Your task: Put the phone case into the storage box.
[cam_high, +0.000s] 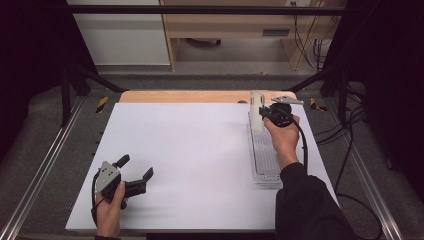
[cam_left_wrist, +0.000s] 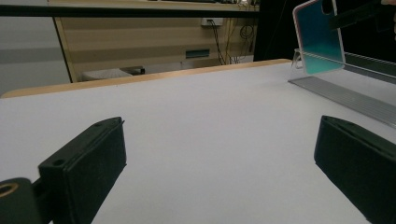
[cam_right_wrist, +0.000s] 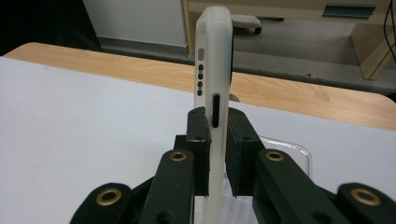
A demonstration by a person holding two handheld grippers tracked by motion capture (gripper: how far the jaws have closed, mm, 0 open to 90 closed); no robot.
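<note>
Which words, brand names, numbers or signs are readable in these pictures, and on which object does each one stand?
None can be read.
The phone case held in the right gripper is plain, without print.
The clear tray and the white table carry no writing.
The yellow-black striped tape beside the table is a warning pattern, not text.
The open left gripper shows no label.
</note>
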